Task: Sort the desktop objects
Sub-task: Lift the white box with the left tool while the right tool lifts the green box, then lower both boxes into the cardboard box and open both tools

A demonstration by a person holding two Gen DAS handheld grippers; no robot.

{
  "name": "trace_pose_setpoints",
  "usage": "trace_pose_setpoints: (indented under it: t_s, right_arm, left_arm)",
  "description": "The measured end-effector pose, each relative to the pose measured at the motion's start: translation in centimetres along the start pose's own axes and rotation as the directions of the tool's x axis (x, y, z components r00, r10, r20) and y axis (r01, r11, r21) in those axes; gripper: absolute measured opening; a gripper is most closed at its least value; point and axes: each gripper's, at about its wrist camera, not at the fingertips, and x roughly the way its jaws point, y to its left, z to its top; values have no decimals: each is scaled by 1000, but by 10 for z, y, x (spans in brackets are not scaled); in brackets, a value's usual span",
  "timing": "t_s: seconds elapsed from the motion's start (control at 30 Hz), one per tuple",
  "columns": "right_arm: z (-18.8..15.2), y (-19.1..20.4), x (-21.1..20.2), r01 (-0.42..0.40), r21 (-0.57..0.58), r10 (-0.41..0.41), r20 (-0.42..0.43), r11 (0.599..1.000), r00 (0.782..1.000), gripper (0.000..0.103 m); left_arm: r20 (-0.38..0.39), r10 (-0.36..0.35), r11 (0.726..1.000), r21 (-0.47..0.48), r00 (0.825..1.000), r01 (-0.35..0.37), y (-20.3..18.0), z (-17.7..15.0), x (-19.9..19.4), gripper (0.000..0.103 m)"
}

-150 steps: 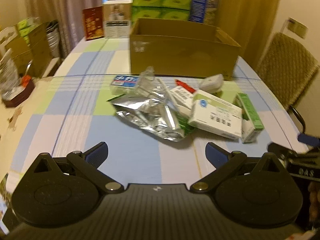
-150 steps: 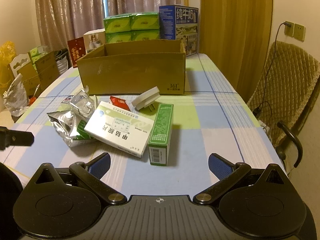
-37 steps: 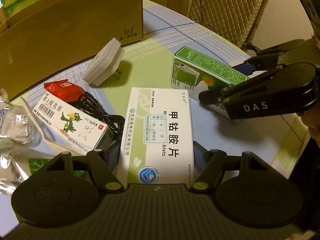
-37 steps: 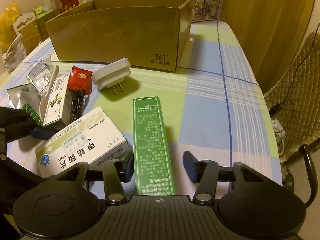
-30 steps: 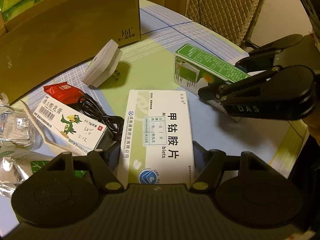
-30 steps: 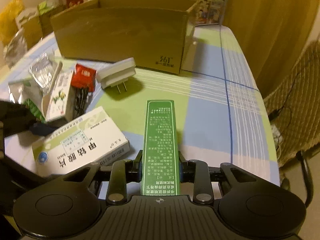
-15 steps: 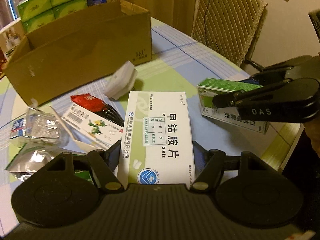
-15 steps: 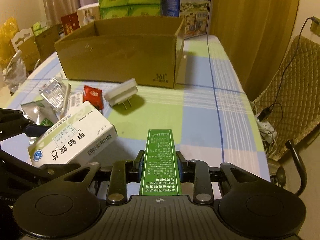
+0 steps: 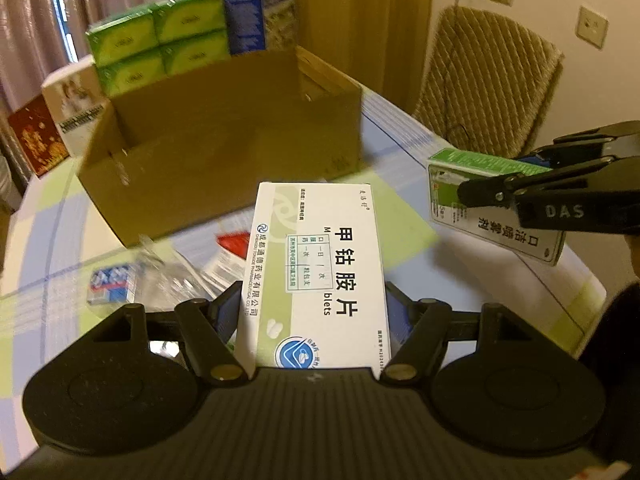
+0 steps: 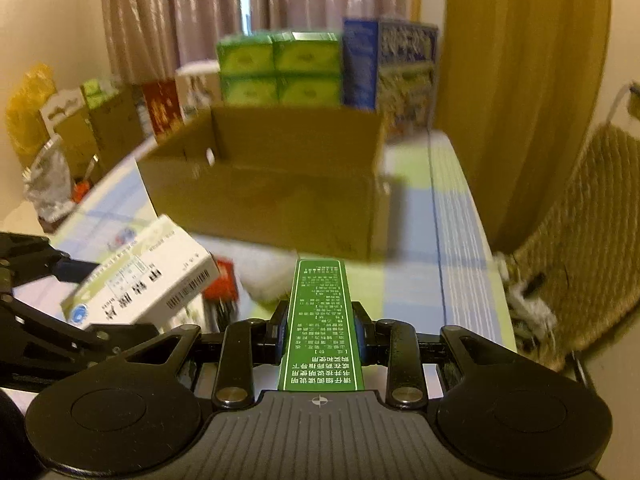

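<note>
Left tongs (image 9: 314,314): set roughly half open, the two pads clamped on the long edges of a flat white rectangular cardboard medicine box with green trim (image 9: 320,272). The box lies face up and lengthwise between the fingers, a grip that keeps its broad face level and leaves its far end free to lead into a container.

Right tongs (image 10: 320,332): drawn in narrow, the pads pressing the two broad faces of a slim green rectangular cardboard carton printed in white (image 10: 320,320). The carton stands on edge because that is its thinnest dimension, which suits a small opening.

Position of held items: both boxes are clear of the blue, green and white checked table (image 9: 404,236), side by side, the green carton to the right of the white box.

Open brown corrugated cardboard box (image 9: 224,140): stands at the far middle of the table, top open, directly ahead of both tongs. It is judged to be the destination for sorted items; both held boxes point toward it.

Unsorted remainder: a small red sachet (image 9: 236,242), crumpled clear plastic wrap (image 9: 168,276) and a small blue-and-white packet (image 9: 114,284) lie on the table near the cardboard box's left front, all blurred.

Stage of task: judged as carry in progress, with neither item yet over the opening.
</note>
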Motion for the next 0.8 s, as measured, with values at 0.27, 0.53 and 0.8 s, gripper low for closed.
trace_pose_setpoints:
  t_s: [0.27,0.53,0.8]
  right_arm:
    - [86,7,25,-35,-42,38,82,999,996,28]
    - [151,0,89,-56,-28,58,102,998,993,28]
    - [172,-15,151,-68,36,65,83,997,994,28]
  left_arm:
    - [38,68,997,-31,997,-67,51,52,5,67]
    - [60,95,992,-83,994,-90,102,104,41,67]
    - [37,87,985,-154,995,-81,136,132,93,67]
